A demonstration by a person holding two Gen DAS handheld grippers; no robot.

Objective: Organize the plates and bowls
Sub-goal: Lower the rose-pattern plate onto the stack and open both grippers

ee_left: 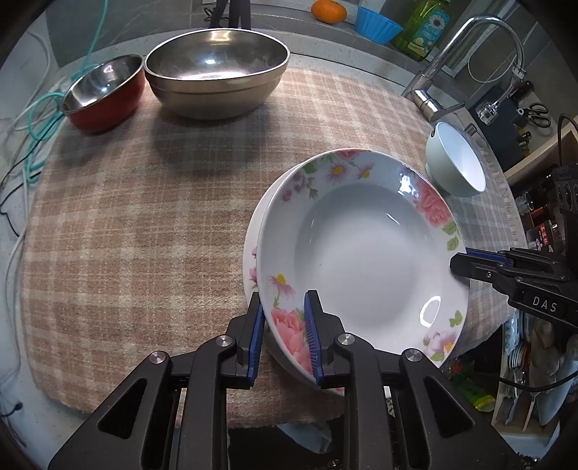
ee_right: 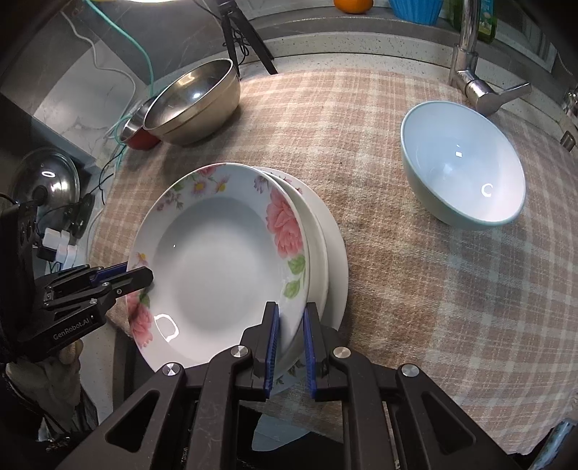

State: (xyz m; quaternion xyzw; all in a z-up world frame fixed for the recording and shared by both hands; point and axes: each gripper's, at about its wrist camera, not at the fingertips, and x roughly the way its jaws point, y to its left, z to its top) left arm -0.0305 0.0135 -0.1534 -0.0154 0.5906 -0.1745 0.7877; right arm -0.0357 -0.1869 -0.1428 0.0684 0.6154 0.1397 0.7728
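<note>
A deep floral plate (ee_left: 365,253) lies on top of a stack of white plates (ee_right: 334,246) on the checked cloth. My left gripper (ee_left: 283,336) is shut on the floral plate's near rim. My right gripper (ee_right: 290,340) is shut on the opposite rim of the same plate (ee_right: 216,264); it shows in the left wrist view (ee_left: 469,264) at the plate's right edge. A pale green bowl (ee_right: 462,162) sits tilted to the right of the stack. A large steel bowl (ee_left: 216,72) and a small red-sided steel bowl (ee_left: 104,90) stand at the back left.
A checked cloth (ee_left: 144,217) covers the counter. A tap (ee_right: 469,72) stands at the back right. Cables (ee_left: 32,137) lie off the left edge. An orange (ee_left: 328,11), a blue cup (ee_left: 377,25) and a green bottle (ee_left: 426,25) sit on the back ledge.
</note>
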